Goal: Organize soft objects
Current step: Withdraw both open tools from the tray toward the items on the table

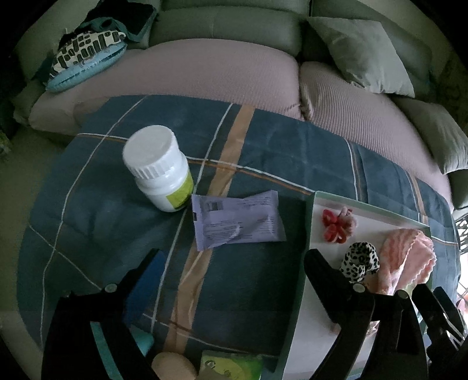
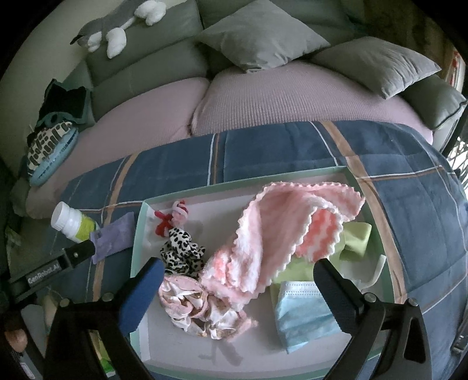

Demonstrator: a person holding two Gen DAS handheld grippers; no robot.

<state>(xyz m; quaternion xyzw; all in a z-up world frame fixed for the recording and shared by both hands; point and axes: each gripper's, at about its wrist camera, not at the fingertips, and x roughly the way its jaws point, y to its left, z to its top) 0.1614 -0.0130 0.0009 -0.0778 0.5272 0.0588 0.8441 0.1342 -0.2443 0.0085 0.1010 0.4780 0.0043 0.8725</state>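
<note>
Your right claw (image 2: 237,280) hangs over the near half of the tray (image 2: 139,233), its jaws spread wide and closed on nothing; the blue-padded finger sits over the tray's left rim and the black one over the blue face mask (image 2: 304,315). Between those fingers, inside the tray, lies a pale pink satin scrunchie (image 2: 199,309), touching the leopard-print scrunchie (image 2: 181,251) just beyond it. A pink and white knitted cloth (image 2: 280,233) drapes across the middle of the tray, overlapping a light green cloth (image 2: 354,239) toward the tray's right wall. At the tray's far left corner you have a small red and pink hair tie (image 2: 172,219).

Your left claw (image 1: 231,260) is just as wide and holds nothing. It hovers over the blue plaid blanket (image 1: 263,157) to the left of the tray (image 1: 310,222), with its right finger reaching over the tray's left rim. Left of the tray on the blanket lies a lilac packet (image 1: 237,222), and beyond that, farther from the tray, a white bottle (image 1: 159,169) with a ribbed cap, touching the packet's corner. A green packet (image 1: 231,365) and a beige round object (image 1: 174,366) sit at the bottom edge of the left wrist view, too cropped to tell more. Behind the blanket runs a sofa (image 1: 228,26) with grey cushions.
</note>
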